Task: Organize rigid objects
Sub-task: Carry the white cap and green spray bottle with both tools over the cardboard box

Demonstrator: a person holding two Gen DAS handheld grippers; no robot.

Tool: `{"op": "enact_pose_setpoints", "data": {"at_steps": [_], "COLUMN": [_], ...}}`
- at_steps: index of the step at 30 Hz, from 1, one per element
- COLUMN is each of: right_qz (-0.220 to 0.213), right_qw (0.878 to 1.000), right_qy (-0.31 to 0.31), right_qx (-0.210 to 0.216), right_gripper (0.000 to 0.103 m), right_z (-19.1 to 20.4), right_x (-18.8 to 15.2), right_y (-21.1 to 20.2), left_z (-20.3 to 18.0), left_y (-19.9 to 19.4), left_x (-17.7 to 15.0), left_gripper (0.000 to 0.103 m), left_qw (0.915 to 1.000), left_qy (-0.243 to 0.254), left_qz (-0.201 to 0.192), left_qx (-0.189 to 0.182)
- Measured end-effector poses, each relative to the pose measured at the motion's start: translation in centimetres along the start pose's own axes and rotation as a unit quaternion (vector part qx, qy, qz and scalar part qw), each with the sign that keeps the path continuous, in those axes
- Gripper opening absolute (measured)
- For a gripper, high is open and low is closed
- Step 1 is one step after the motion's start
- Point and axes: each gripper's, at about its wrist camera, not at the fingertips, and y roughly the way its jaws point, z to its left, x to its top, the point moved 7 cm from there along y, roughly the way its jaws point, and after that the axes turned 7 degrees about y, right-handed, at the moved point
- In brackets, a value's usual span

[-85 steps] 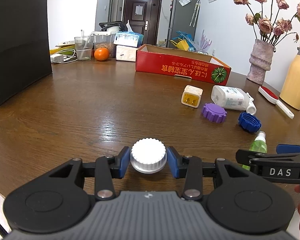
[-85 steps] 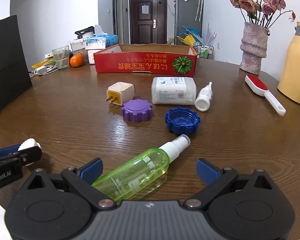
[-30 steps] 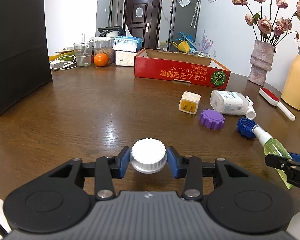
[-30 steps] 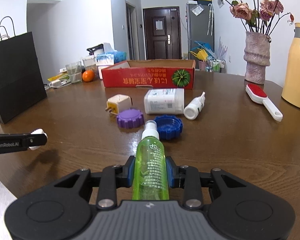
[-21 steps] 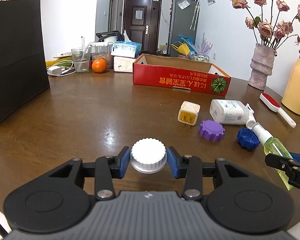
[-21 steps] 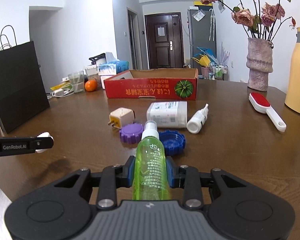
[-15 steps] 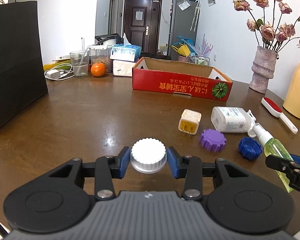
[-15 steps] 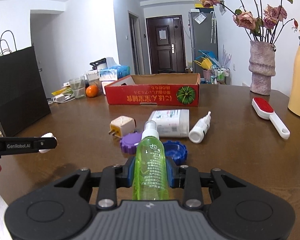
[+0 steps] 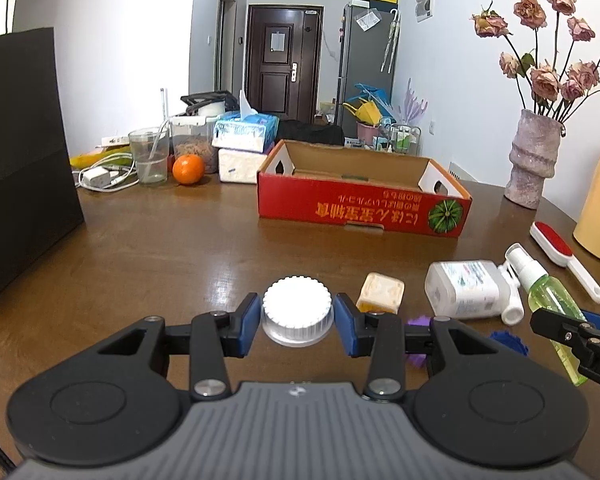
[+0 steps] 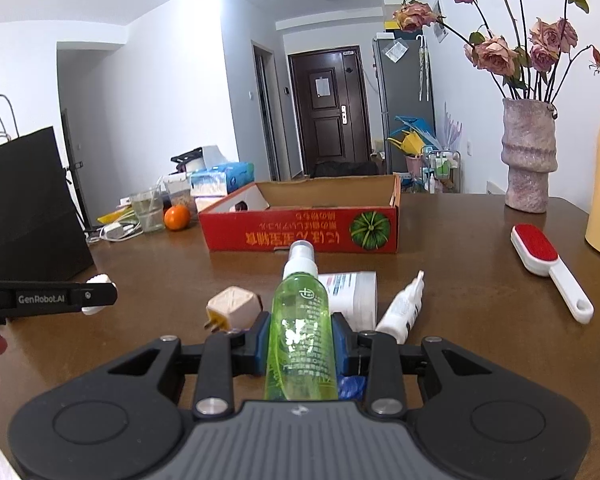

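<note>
**Both grippers carry a load above the table**

We see a wide brown wooden table (image 9: 148, 248) with a red cardboard box (image 9: 360, 208) standing open toward its far edge, printed with orange characters and a green pumpkin on its near wall; its inside looks bare brown card.

Our right gripper (image 10: 300, 350) has its blue pads clamped on a translucent green spray bottle (image 10: 300, 332), held above the table with its white nozzle pointing away from us toward the box. The bottle carries small white printing and a round emblem near its shoulder.

Our left gripper (image 9: 297, 324) is closed on a white ribbed cap (image 9: 297, 308), round and flat-topped with a clear rim beneath, also lifted off the surface.

On the table between us and the box lie a white rectangular bottle (image 10: 354, 292) on its side, a small white dropper bottle (image 10: 402, 310) just beside it, and a cream plug adapter (image 10: 232, 306) with brass prongs. A purple cap (image 9: 418, 324) and a blue cap (image 9: 508, 340) show only partly behind the gripper links.

A red-and-white lint brush (image 10: 548, 268) lies near the right edge.
</note>
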Motion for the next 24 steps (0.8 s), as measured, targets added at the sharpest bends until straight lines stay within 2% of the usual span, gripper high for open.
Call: {"op": "enact_pose_setpoints", "data": {"at_steps": [24], "right_qz": [-0.034], "right_qw": [0.999], "right_qy": [0.01], "right_qx": [0.022], "right_gripper": [0.03], "right_z": [-0.2], "right_x": [7.3], "right_y": [7.4], "left_z": [-1.8], "left_y": [6.3], "left_x": [8.9], "left_gripper": [0.042], "left_qw": [0.9994], "left_qy": [-0.014], "left_qz": [-0.03], "left_qx": [-0.005]}}
